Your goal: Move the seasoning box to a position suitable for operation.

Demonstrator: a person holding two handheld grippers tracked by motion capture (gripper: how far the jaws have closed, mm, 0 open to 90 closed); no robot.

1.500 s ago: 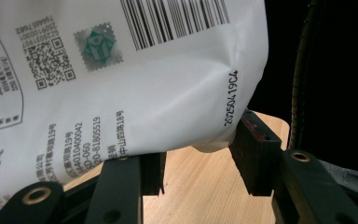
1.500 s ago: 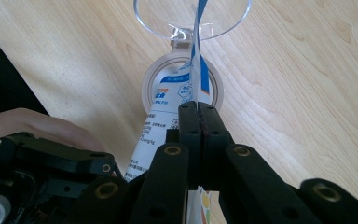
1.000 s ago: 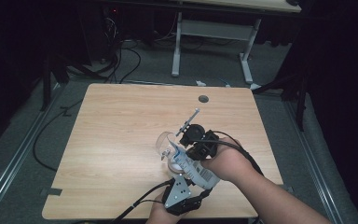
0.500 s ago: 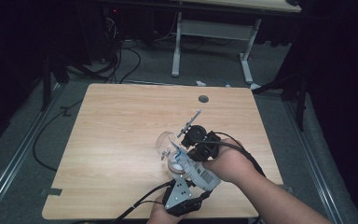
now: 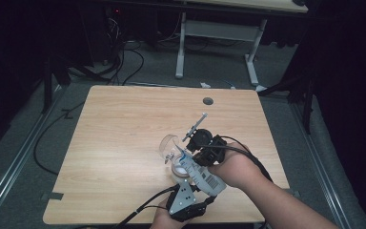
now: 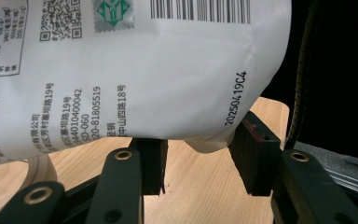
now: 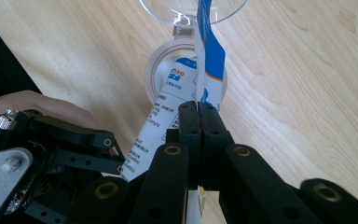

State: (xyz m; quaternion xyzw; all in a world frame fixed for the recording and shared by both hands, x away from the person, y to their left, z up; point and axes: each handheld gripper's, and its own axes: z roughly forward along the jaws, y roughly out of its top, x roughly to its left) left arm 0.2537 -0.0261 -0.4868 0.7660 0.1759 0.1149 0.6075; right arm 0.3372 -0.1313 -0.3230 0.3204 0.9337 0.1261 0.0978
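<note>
The right gripper (image 7: pixel 199 108) is clamped tight on the top edge of a white-and-blue pouch (image 7: pixel 205 65), low centre of the right gripper view. The left gripper (image 6: pixel 198 156) stands partly apart, the pouch's bottom sitting between and against its jaws. Beyond lie a clear-lidded round container (image 7: pixel 186 60) and the wooden worktop (image 5: pixel 124 129).

pouch (image 5: pixel 201 174) over jar (image 5: pixel 177 167), on table (image 5: pixel 124 133)

A smooth, slightly glossy white plastic pouch (image 6: pixel 135 70) carries printed black text. The table (image 5: pixel 124 133) is pale wood-grain laminate, matt. A clear plastic lid (image 7: pixel 191 9) gleams. The right tool (image 7: pixel 199 109) is matt black plastic.
</note>
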